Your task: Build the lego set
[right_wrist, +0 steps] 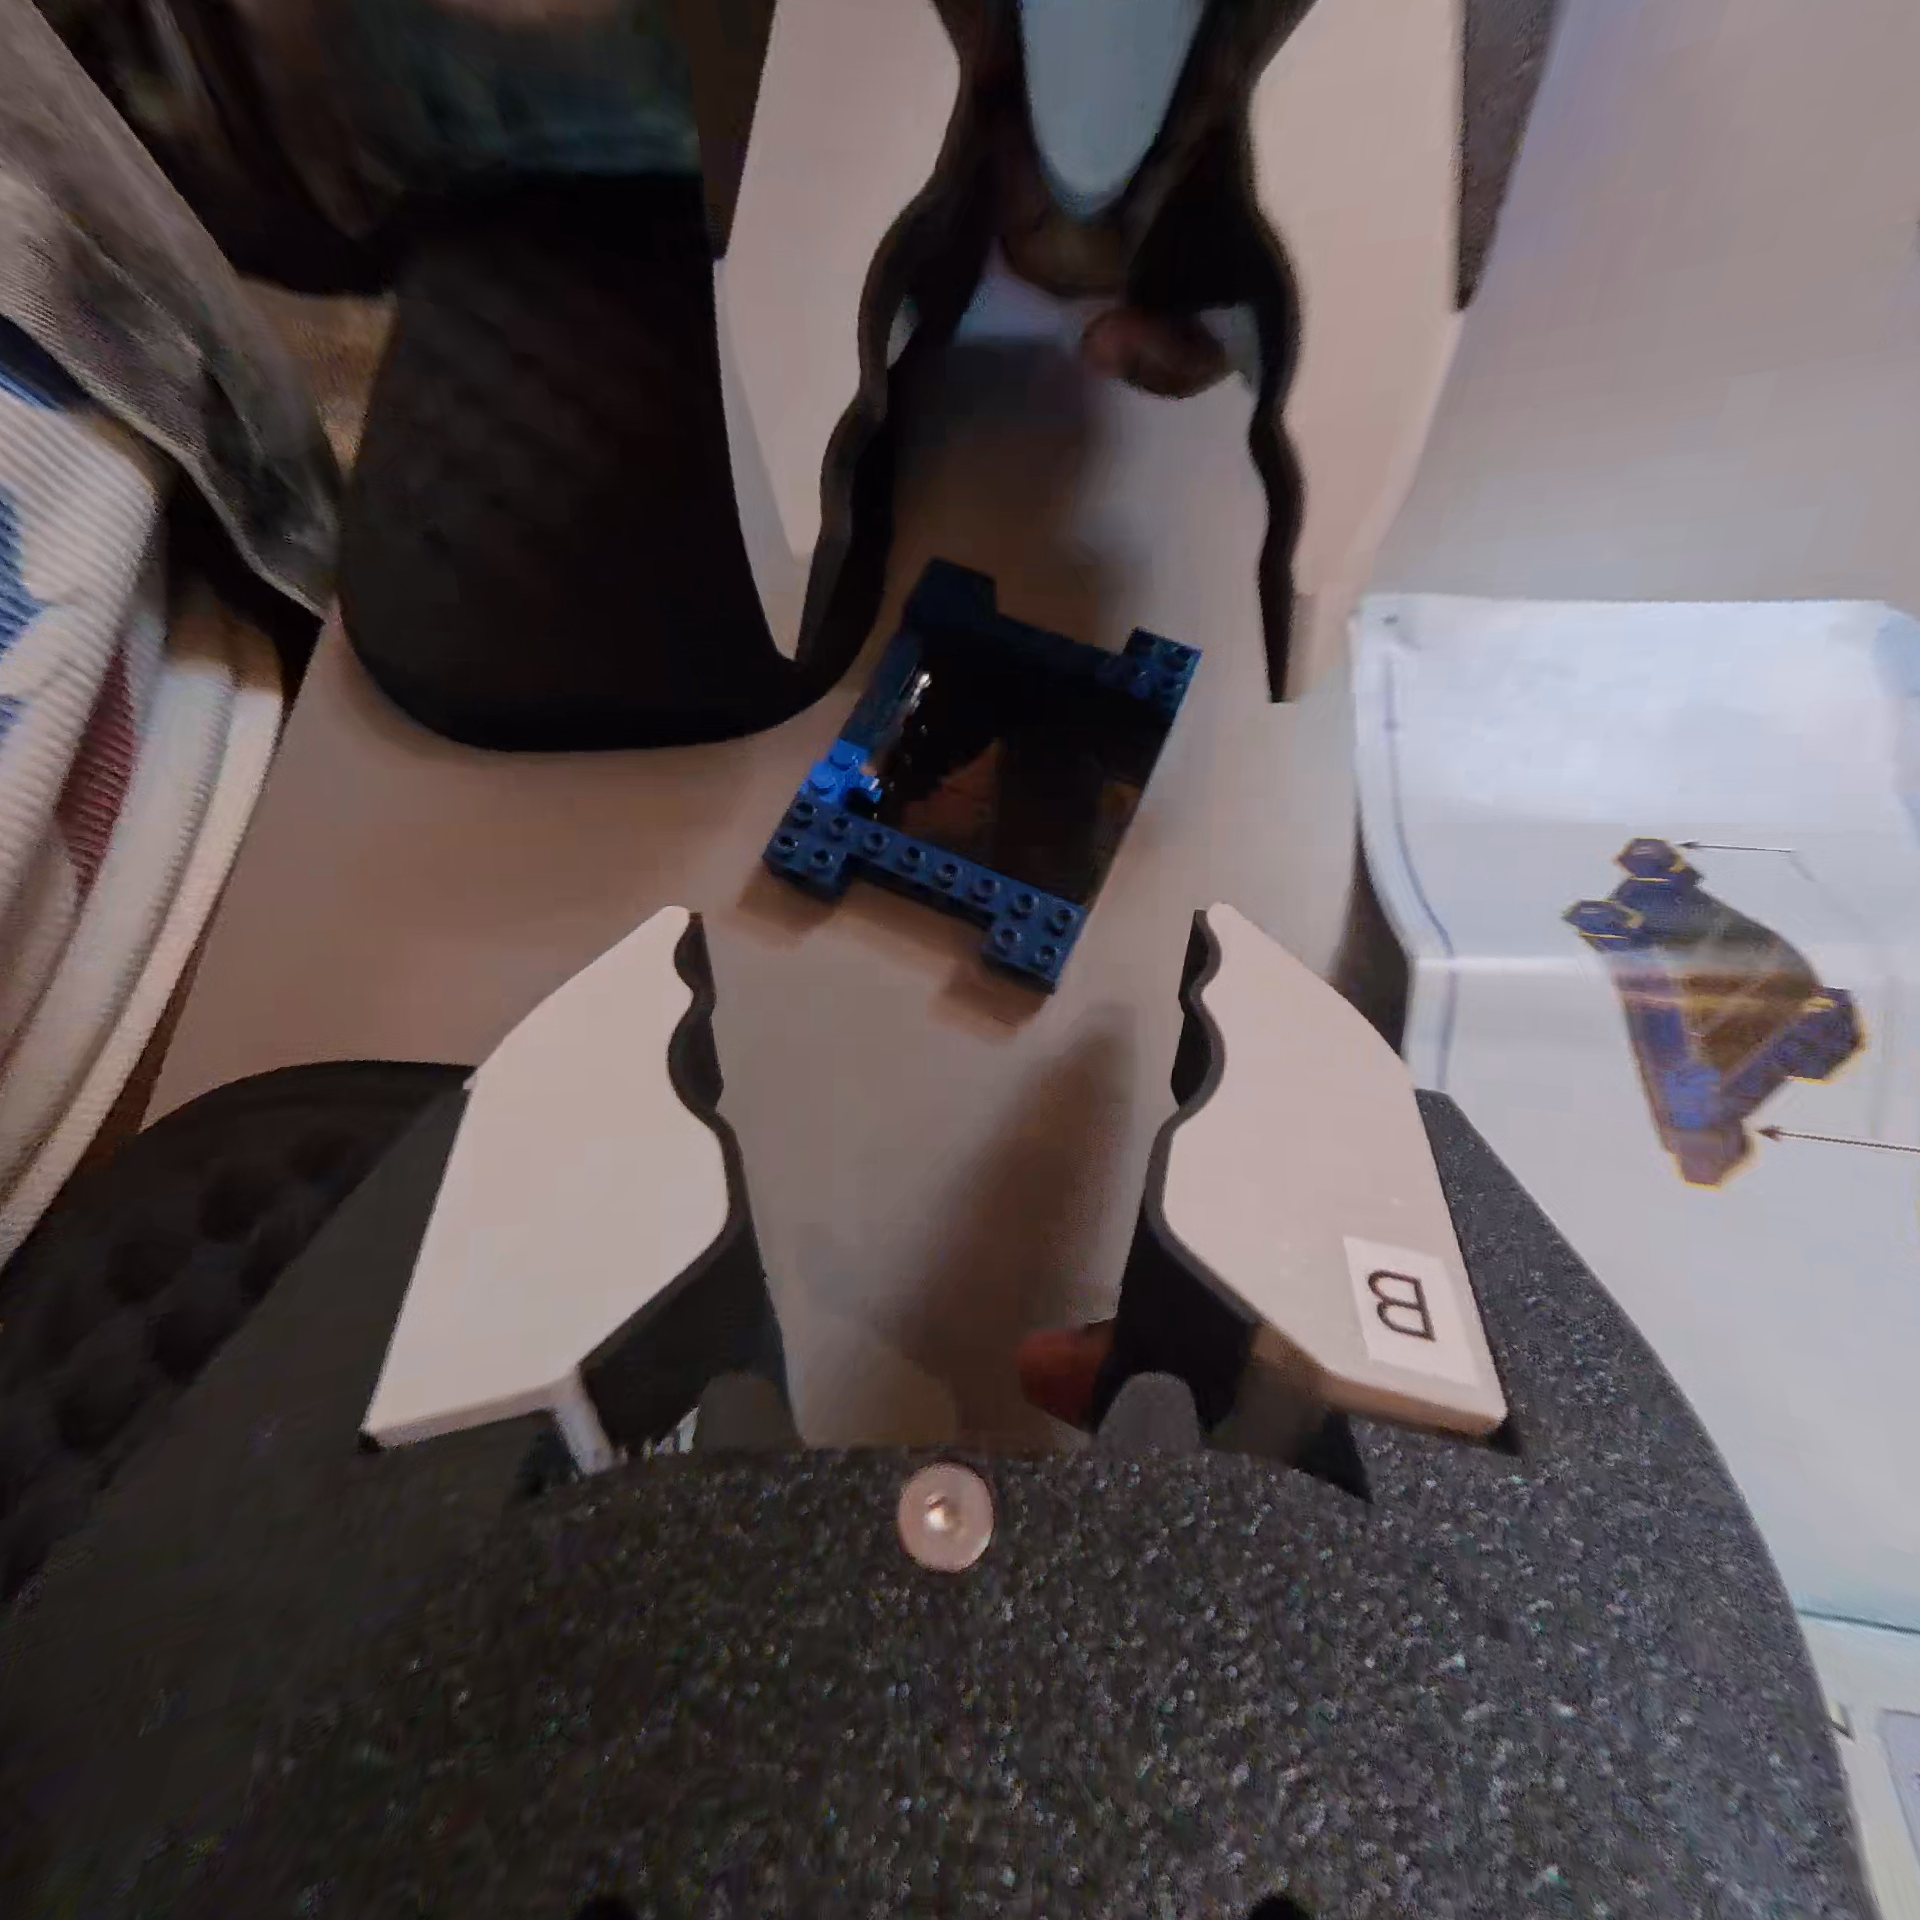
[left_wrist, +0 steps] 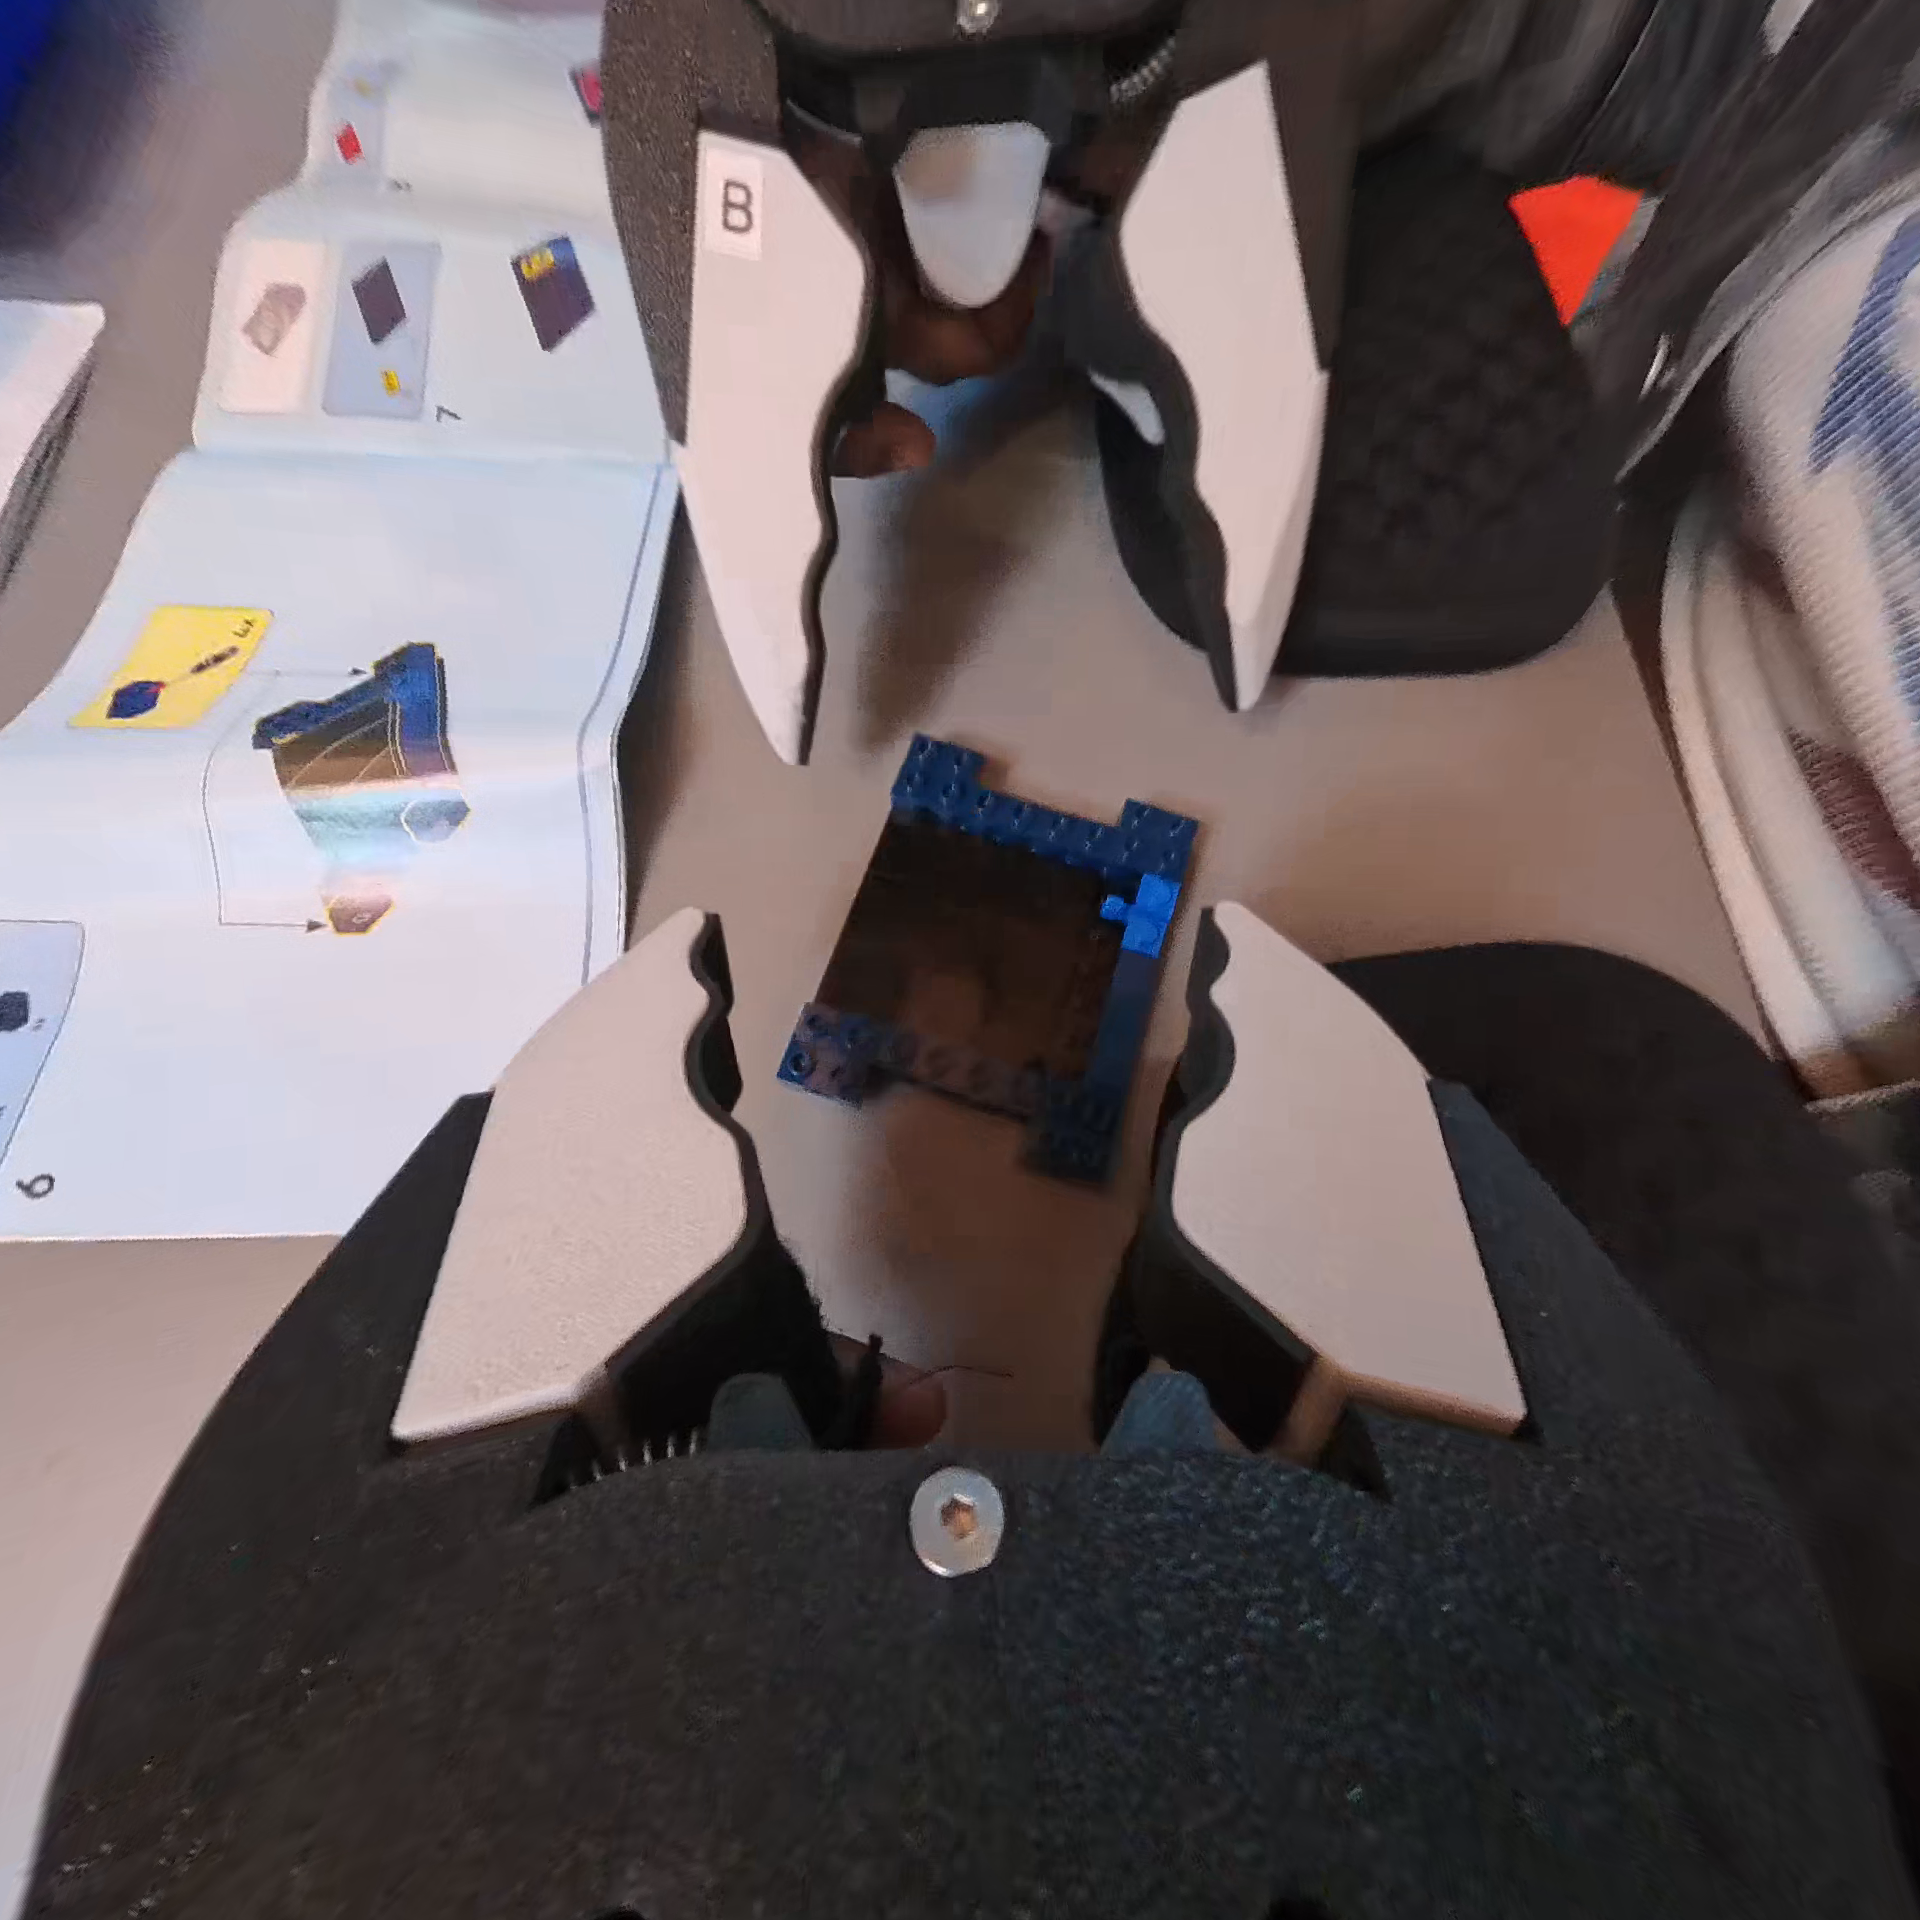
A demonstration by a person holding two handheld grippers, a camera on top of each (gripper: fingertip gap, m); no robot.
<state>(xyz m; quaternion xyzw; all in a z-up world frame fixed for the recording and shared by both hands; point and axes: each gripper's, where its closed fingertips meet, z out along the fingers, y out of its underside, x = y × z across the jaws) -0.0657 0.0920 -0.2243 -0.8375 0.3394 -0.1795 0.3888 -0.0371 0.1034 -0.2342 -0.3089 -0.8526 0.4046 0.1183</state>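
Observation:
A flat brick assembly (left_wrist: 987, 966) lies on the tan table (left_wrist: 1403, 831). It is a dark blue studded frame around a dark glossy panel, with a small lighter blue piece (left_wrist: 1148, 914) on one side. My left gripper (left_wrist: 956, 925) is open, with a finger on each side of the assembly's near part and a gap at each pad. My right gripper (left_wrist: 1018, 722) faces it from the far side, open and empty, tips just short of the assembly. In the right wrist view the assembly (right_wrist: 987, 790) lies just ahead of my right gripper (right_wrist: 945, 920), with the left gripper (right_wrist: 1049, 665) open beyond it.
An open instruction booklet (left_wrist: 312, 831) lies on the table beside the assembly; it also shows in the right wrist view (right_wrist: 1662, 935). A person's patterned sleeve (left_wrist: 1818, 623) is on the other side. A red-orange object (left_wrist: 1569, 239) and a pale box (left_wrist: 42, 395) sit farther off. My hands' fingertips stand some 5 cm from each other.

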